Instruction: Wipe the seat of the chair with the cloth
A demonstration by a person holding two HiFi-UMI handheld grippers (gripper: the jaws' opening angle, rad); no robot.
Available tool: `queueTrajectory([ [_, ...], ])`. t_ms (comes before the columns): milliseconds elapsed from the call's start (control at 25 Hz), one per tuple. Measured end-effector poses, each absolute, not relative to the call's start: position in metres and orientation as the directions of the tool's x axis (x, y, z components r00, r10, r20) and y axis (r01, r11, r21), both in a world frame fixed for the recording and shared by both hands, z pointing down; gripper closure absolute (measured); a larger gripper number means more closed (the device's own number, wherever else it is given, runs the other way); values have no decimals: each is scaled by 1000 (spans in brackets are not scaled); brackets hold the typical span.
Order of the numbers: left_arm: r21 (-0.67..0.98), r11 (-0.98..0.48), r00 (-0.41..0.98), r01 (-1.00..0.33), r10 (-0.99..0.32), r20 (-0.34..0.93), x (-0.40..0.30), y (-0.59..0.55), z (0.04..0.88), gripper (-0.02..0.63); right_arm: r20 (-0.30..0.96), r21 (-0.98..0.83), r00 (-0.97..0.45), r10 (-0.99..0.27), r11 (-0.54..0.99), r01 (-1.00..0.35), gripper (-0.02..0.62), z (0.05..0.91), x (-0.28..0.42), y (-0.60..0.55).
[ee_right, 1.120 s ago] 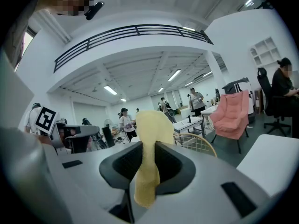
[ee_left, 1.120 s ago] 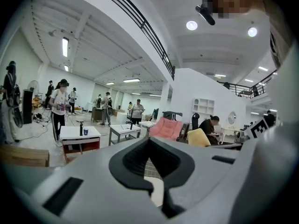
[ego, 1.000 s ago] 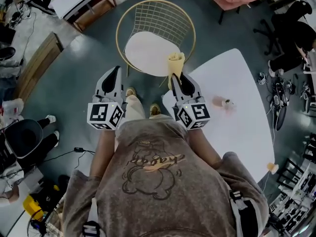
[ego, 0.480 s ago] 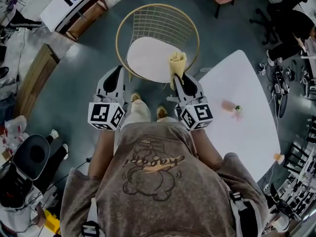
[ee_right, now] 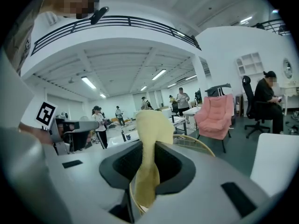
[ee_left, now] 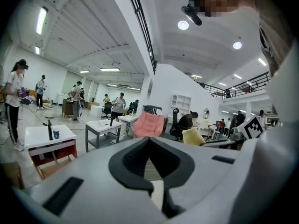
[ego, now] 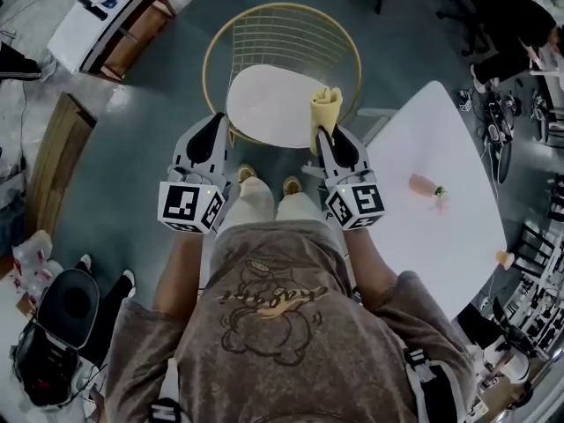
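A chair with a gold wire back [ego: 280, 38] and a round white seat [ego: 269, 104] stands on the floor straight ahead of me. My right gripper [ego: 328, 135] is shut on a yellow cloth [ego: 325, 108], which sticks up from its jaws over the seat's right front edge. In the right gripper view the cloth [ee_right: 152, 125] rises between the pads, with the gold rim [ee_right: 198, 143] behind it. My left gripper [ego: 212, 126] is shut and holds nothing; it hovers by the seat's left front edge. In the left gripper view [ee_left: 150, 146] the seat shows through the slit.
A white table [ego: 432, 227] stands close on the right with a small pink object [ego: 423, 185] on it. The person's feet [ego: 264, 179] are just short of the chair. A white desk [ego: 101, 11] is far left, a pink armchair [ee_right: 214, 115] and people beyond.
The view has shifted so the chair sits more squarely ahead and a little closer. Both grippers keep their pose; the cloth now overlaps the seat's right edge.
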State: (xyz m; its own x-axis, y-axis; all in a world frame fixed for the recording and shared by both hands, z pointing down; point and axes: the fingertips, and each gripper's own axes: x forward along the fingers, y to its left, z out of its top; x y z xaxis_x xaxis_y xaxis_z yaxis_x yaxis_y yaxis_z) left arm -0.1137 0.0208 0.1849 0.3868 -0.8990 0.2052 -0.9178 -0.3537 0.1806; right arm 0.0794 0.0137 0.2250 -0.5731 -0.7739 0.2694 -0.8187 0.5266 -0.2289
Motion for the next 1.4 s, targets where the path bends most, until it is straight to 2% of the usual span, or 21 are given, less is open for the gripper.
queueTrajectory([
  [600,230,-383,433,-895,-869,238,-109,-49,258,598,318,-242,-471,-823,410,-879,502,295,106,-43],
  [880,239,-379,432,-894,-868,242,-101,-68,299,598,329,-257,-469,-820,400,-880,502,337,101,-67],
  [1400,267,-407,474,-873,-837,275,-90,-89,368,598,410,-242,-374,-832,297,-924,502,421,111,-85],
])
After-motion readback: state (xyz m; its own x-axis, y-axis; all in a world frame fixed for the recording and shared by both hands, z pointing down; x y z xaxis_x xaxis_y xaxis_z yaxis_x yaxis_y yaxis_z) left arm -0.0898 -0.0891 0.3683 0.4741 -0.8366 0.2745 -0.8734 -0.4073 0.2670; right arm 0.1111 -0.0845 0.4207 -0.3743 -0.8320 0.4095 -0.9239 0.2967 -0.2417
